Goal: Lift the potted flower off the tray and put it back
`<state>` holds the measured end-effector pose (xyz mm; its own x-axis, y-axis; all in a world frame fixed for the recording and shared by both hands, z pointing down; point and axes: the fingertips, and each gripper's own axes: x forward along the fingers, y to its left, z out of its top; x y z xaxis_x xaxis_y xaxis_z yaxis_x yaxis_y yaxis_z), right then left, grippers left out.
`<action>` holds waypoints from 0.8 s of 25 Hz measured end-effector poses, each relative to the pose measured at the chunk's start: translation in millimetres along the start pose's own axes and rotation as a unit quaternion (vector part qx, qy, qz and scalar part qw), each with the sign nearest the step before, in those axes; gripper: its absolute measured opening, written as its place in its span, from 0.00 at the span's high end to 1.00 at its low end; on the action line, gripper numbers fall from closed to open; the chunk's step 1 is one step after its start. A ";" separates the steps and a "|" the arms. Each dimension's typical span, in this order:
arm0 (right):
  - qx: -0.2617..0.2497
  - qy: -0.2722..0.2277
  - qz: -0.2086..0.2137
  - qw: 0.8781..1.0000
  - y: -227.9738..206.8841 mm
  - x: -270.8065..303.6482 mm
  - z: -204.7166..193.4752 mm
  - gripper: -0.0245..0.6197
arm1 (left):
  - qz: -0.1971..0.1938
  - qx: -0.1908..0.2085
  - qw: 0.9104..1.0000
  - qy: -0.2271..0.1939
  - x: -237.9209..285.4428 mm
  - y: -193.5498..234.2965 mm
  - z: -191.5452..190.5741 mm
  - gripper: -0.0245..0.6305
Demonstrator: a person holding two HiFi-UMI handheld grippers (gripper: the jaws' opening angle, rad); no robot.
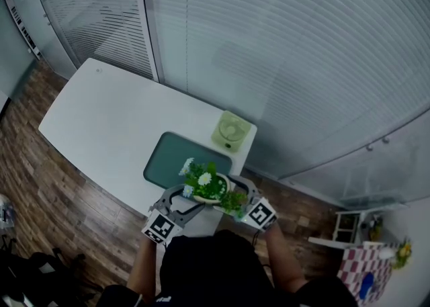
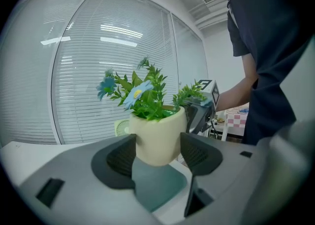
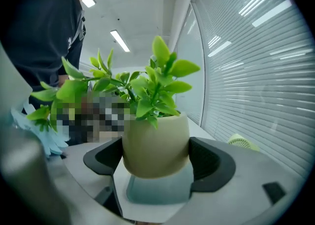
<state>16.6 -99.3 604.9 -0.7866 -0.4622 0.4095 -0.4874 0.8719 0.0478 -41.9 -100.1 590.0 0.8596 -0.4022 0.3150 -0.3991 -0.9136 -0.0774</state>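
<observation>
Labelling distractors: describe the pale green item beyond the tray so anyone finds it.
On the white table, look past the dark green tray to the corner by the blinds. A small pale green fan stands there, its round grille setting it apart from the flat tray and the leafy potted flower.

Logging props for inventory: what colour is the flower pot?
Cream, a pale yellowish pot, clearest in the right gripper view.
</observation>
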 end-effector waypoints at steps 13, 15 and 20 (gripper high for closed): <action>0.023 0.015 -0.013 1.000 -25.0 32.3 -41.6 0.34 | -0.004 -0.004 0.999 0.045 31.7 20.2 -46.8 0.54; 0.020 0.027 -0.014 0.999 -28.3 35.6 -45.4 0.34 | -0.004 -0.008 0.999 0.048 34.8 24.3 -50.7 0.54; 0.019 0.039 -0.027 0.999 -35.1 47.9 -58.2 0.34 | -0.011 -0.015 0.998 0.065 43.0 31.7 -67.9 0.54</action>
<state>18.1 -142.6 675.9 -0.7275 -0.4932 0.4770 -0.5435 0.8386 0.0383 -39.2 -142.4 665.3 0.8201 -0.3691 0.4372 -0.3919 -0.9191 -0.0407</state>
